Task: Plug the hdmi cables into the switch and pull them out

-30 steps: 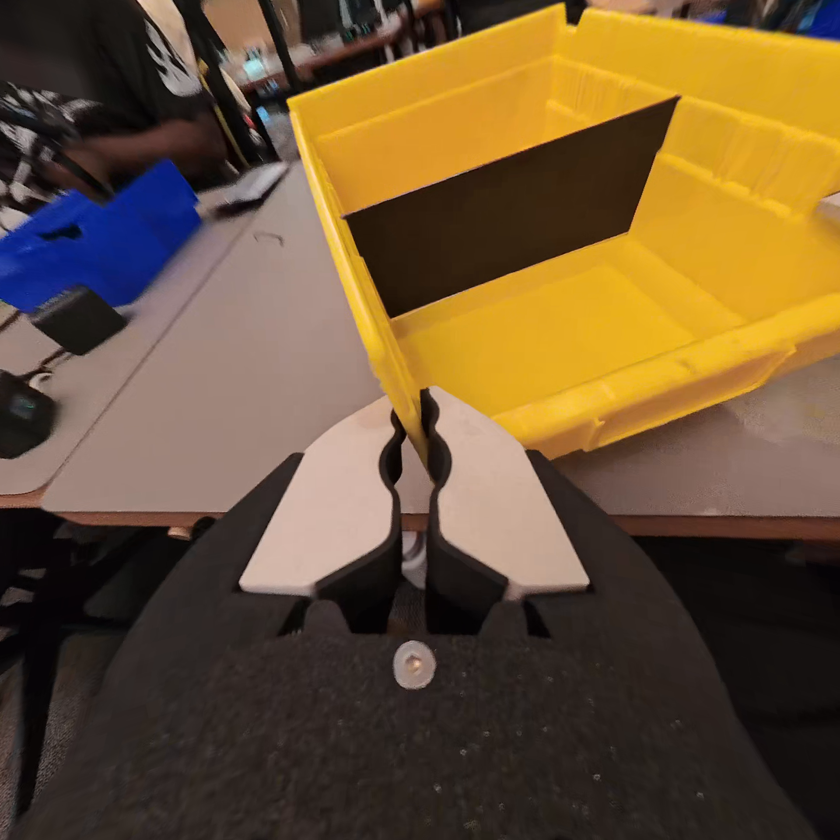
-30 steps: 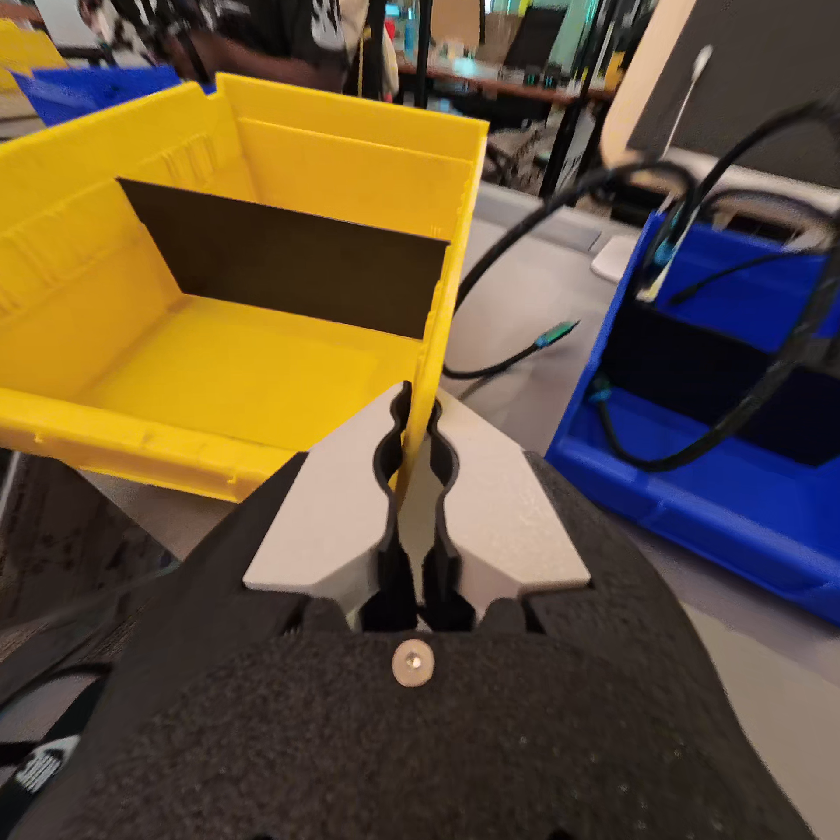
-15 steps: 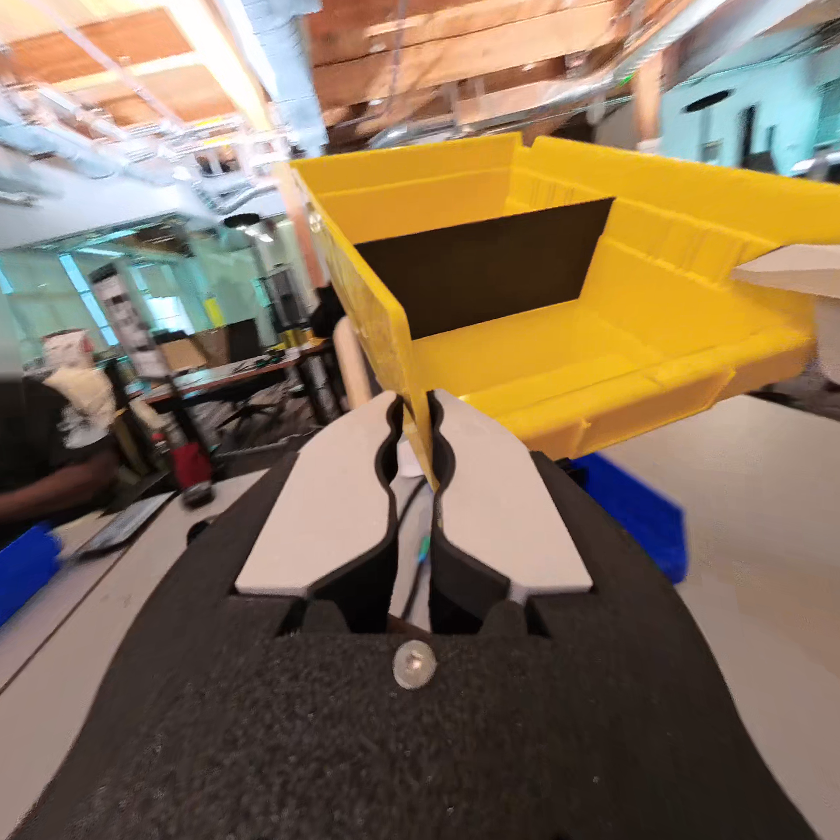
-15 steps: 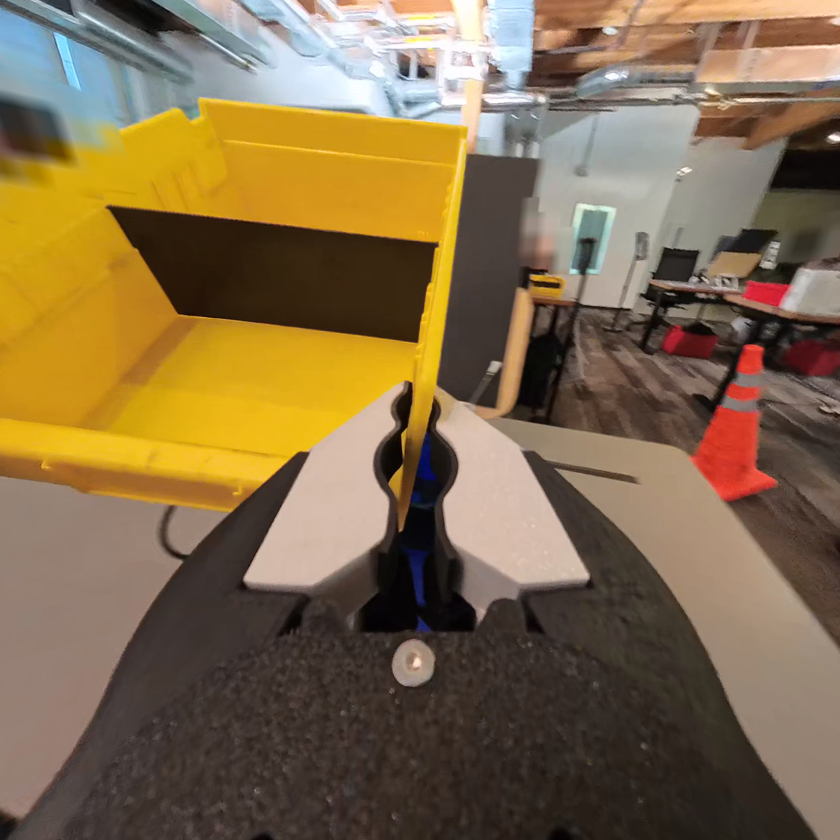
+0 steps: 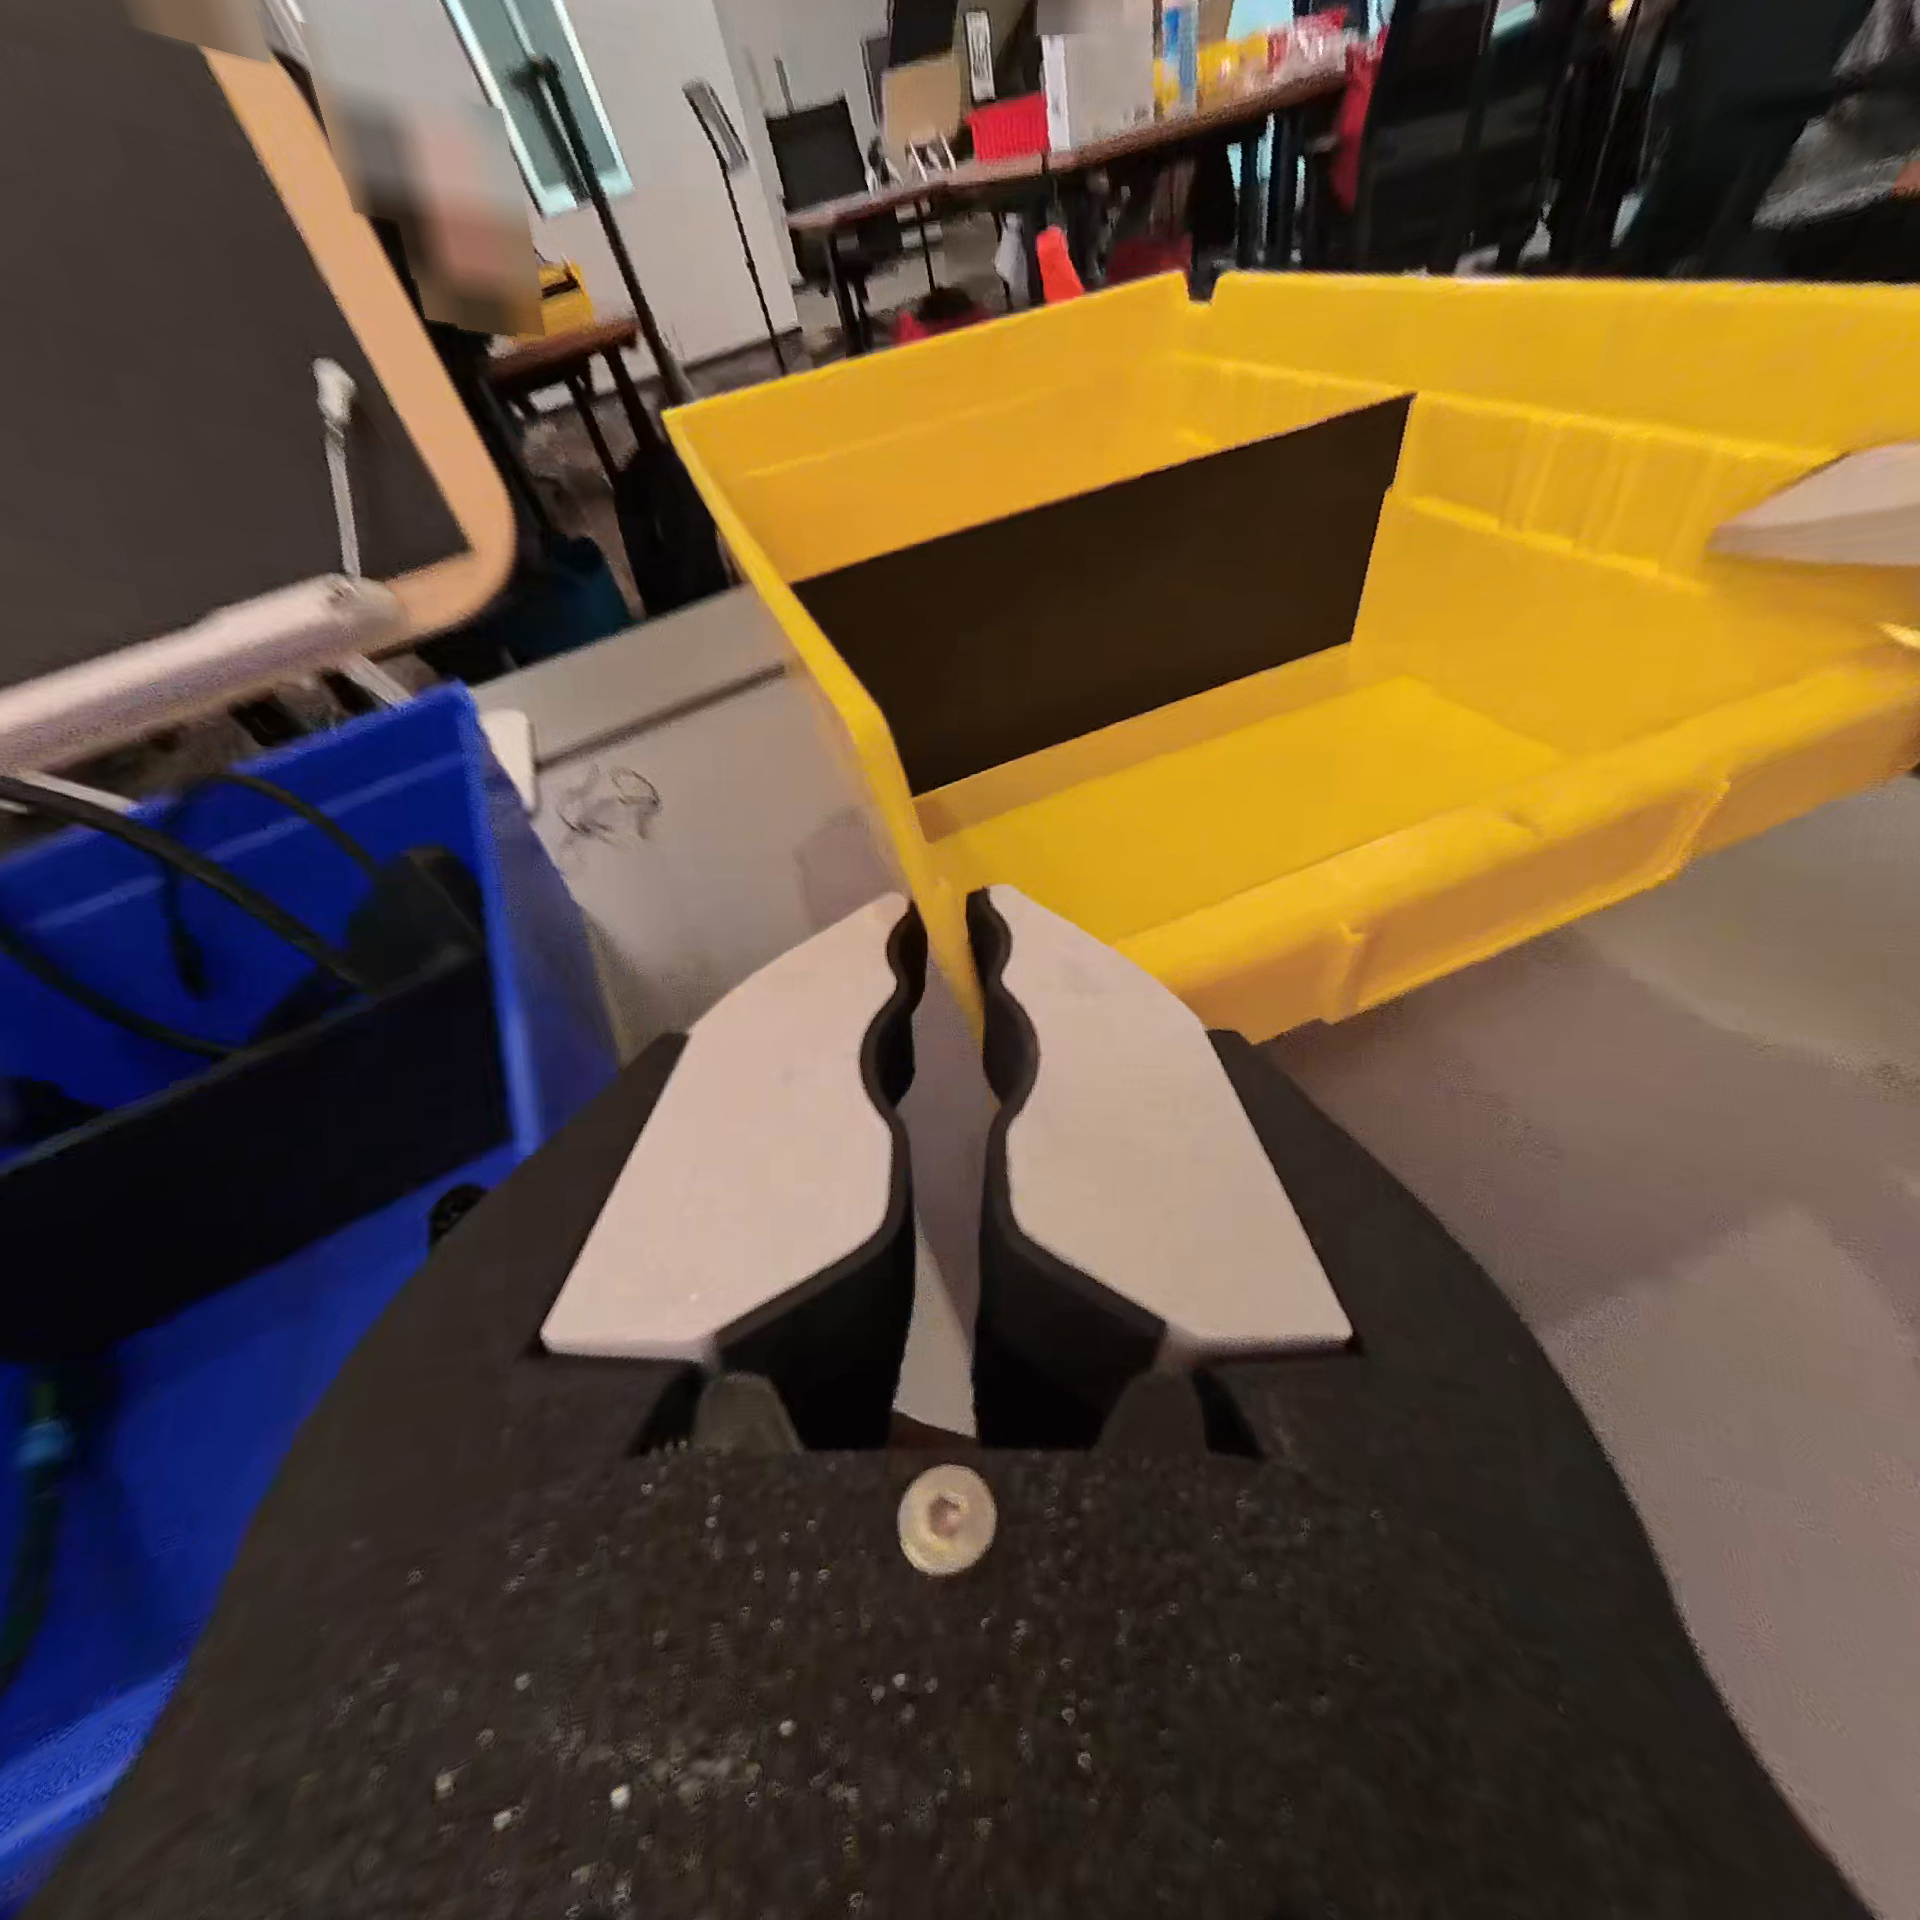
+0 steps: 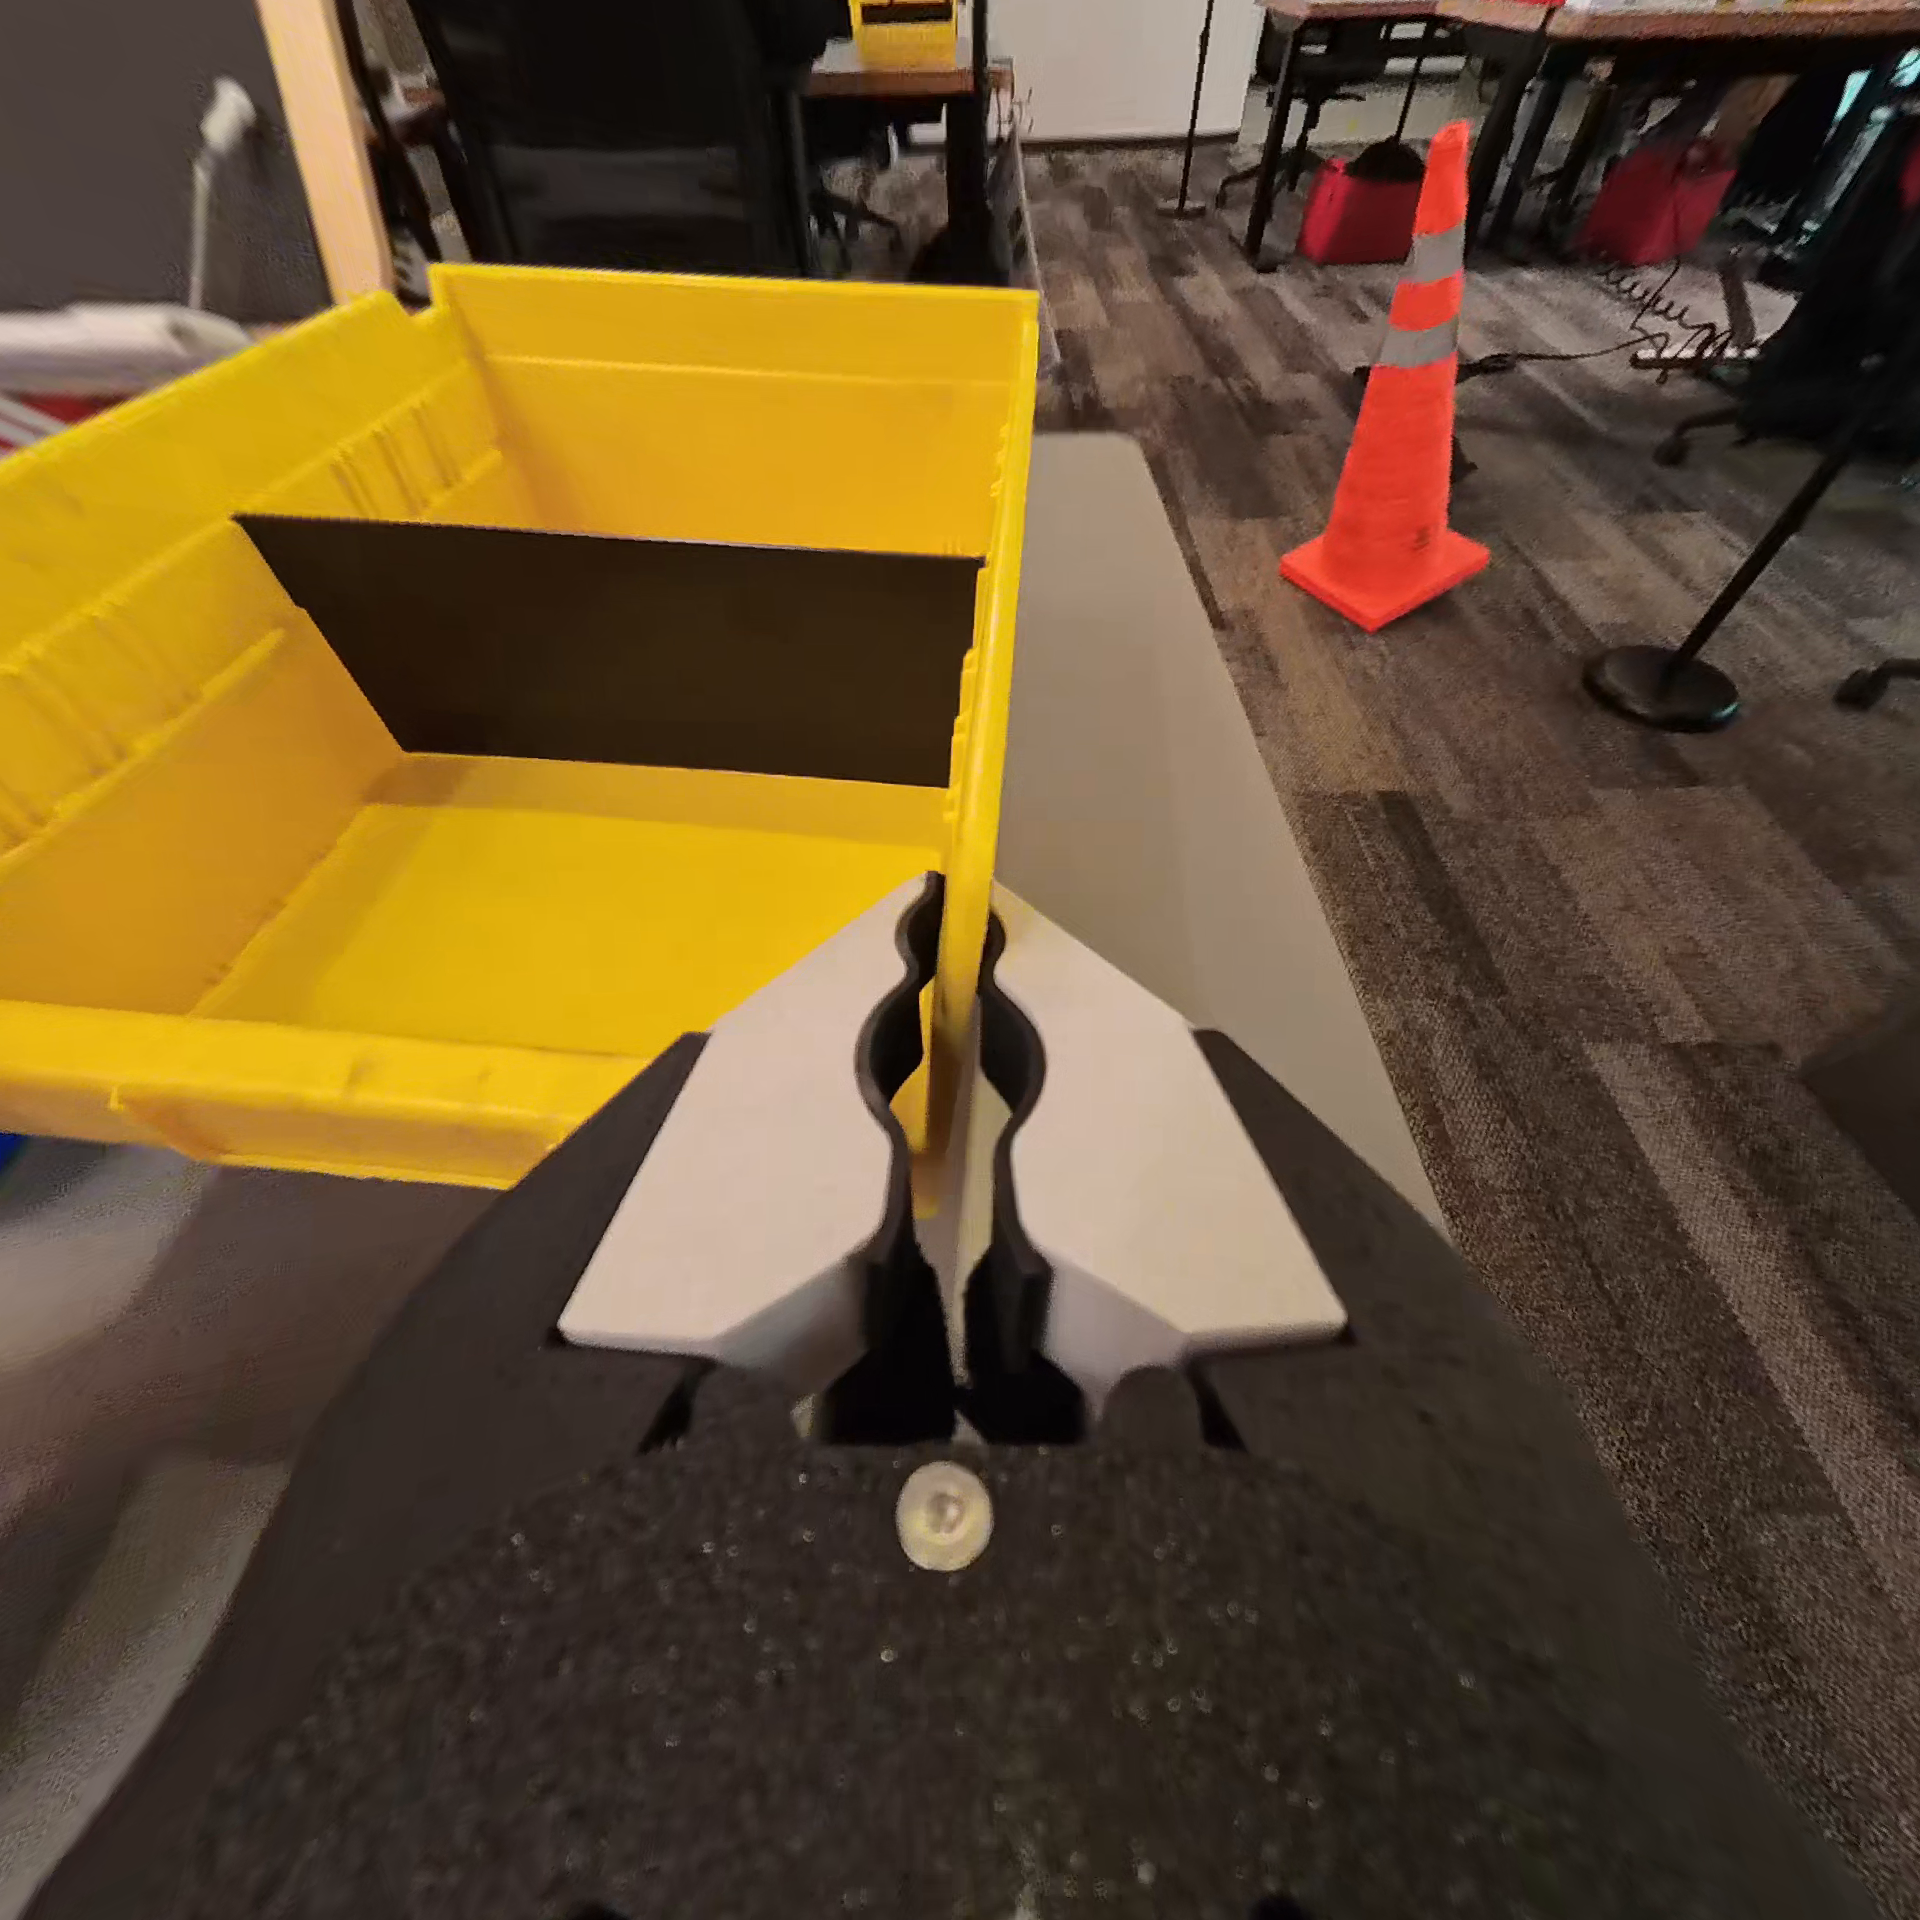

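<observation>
Both grippers hold an empty yellow bin [image 5: 1299, 790] with a black divider [image 5: 1091, 603]. My left gripper [image 5: 945, 925] is shut on the bin's left wall. My right gripper [image 6: 961, 904] is shut on the bin's right wall [image 6: 982, 623]; one of its grey fingers [image 5: 1829, 520] shows at the far right of the left wrist view. The bin sits low over the grey table [image 5: 1558, 1195]; I cannot tell whether it touches. Black cables [image 5: 208, 883] lie in a blue bin [image 5: 343, 1351] just left of it. No switch is in view.
The table's right edge [image 6: 1299, 935] runs close beside the yellow bin, with carpet floor beyond. An orange cone [image 6: 1397, 447] and a black stand base [image 6: 1662, 681] are on the floor. A dark panel with a tan rim [image 5: 208, 312] stands behind the blue bin. My hands' fingertips stand some 20 cm from each other.
Both grippers, still shut on the yellow bin, lifted it off the table, swung it high, and brought it down to the right of the blue bin.
</observation>
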A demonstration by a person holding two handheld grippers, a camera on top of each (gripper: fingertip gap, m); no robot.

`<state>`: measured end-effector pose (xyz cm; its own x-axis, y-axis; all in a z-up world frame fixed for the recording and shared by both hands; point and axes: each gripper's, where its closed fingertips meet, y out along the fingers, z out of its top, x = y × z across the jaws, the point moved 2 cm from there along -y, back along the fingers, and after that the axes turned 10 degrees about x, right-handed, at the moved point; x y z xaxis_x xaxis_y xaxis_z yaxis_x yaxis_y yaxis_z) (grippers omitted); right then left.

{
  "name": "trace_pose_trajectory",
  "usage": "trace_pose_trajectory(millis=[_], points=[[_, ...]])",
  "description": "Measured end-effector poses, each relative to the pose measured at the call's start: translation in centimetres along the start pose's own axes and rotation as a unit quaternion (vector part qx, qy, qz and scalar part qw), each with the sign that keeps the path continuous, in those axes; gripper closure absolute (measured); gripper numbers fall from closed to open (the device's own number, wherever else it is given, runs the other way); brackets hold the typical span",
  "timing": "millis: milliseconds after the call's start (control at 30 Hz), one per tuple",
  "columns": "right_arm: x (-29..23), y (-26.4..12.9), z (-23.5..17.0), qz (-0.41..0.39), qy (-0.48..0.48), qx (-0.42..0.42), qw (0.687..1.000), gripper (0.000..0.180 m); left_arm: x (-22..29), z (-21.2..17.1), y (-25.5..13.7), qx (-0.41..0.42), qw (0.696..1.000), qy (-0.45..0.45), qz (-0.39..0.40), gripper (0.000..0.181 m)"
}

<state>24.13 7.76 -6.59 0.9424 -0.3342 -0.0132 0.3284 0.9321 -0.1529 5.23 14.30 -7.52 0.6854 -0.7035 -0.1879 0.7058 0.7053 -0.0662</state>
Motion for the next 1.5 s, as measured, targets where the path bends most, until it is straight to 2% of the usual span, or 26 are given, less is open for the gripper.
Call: trace_pose_trajectory(millis=[100, 267, 333, 400, 467, 567, 733, 800, 867, 933, 1000, 1100, 1233, 1267, 1300, 1333, 1400, 1500], points=[[0.6, 1.0, -3.2, 0.019, -0.010, -0.047, 0.999, 0.178, 1.2, -3.2, 0.1, -0.054, 0.997, -0.032, -0.038, 0.171], [0.9, 1.8, -5.2, 0.011, -0.057, -0.030, 0.998, 0.175, 2.3, -5.5, -0.6, -0.101, 0.989, -0.050, -0.097, 0.164], [1.1, 1.3, -3.9, -0.012, -0.097, 0.024, 0.995, 0.166, 2.5, -4.4, -1.8, -0.093, 0.983, -0.065, -0.143, 0.162], [0.5, -0.1, -0.4, -0.032, -0.142, 0.108, 0.983, 0.153, 1.5, -1.9, -4.0, -0.043, 0.980, -0.072, -0.179, 0.150], [-1.6, -2.3, 3.8, -0.036, -0.169, 0.199, 0.965, 0.153, -1.2, 0.2, -6.8, 0.003, 0.981, -0.075, -0.180, 0.149], [-6.9, -5.8, 8.9, -0.001, -0.177, 0.334, 0.926, 0.154, -7.1, 0.5, -10.5, 0.011, 0.986, -0.075, -0.148, 0.147], [-15.5, -6.8, 9.1, 0.040, -0.198, 0.390, 0.899, 0.153, -19.5, -2.8, -16.1, 0.015, 0.998, -0.055, 0.003, 0.145], [-19.1, -6.5, 7.7, 0.056, -0.221, 0.377, 0.898, 0.153, -22.4, -5.0, -17.6, 0.009, 0.996, -0.072, 0.044, 0.144], [-22.8, -5.9, 6.1, 0.090, -0.208, 0.349, 0.909, 0.154, -23.1, -5.9, -17.4, -0.009, 0.993, -0.107, 0.041, 0.142], [-25.4, -4.4, 3.2, 0.100, -0.142, 0.265, 0.948, 0.155, -23.5, -6.5, -16.5, -0.032, 0.993, -0.104, 0.044, 0.139], [-27.5, -2.8, -0.2, 0.106, -0.094, 0.165, 0.976, 0.147, -23.5, -7.5, -15.6, -0.048, 0.993, -0.106, 0.032, 0.134], [-27.9, -1.0, -2.6, 0.071, -0.059, 0.095, 0.991, 0.147, -23.6, -9.1, -14.4, -0.079, 0.988, -0.131, 0.026, 0.130], [-28.4, 2.0, -5.4, 0.060, 0.011, 0.005, 0.998, 0.146, -24.5, -9.2, -12.8, -0.070, 0.988, -0.130, 0.038, 0.146], [-28.9, 2.5, -5.8, 0.072, 0.014, -0.007, 0.997, 0.149, -24.4, -9.6, -12.3, -0.079, 0.989, -0.125, 0.033, 0.155], [-29.2, 2.8, -6.1, 0.074, 0.011, -0.020, 0.997, 0.163, -24.3, -10.0, -11.9, -0.085, 0.989, -0.118, 0.029, 0.169], [-28.5, 3.0, -6.1, 0.045, -0.003, -0.018, 0.999, 0.177, -24.4, -10.2, -11.7, -0.084, 0.991, -0.103, 0.033, 0.170], [-28.8, 2.8, -6.0, 0.058, -0.047, -0.012, 0.997, 0.177, -24.9, -10.2, -11.7, -0.094, 0.994, -0.043, 0.046, 0.173], [-29.3, 1.7, -5.7, 0.039, -0.042, -0.013, 0.998, 0.178, -25.2, -9.2, -12.2, -0.074, 0.995, -0.030, 0.063, 0.175]])
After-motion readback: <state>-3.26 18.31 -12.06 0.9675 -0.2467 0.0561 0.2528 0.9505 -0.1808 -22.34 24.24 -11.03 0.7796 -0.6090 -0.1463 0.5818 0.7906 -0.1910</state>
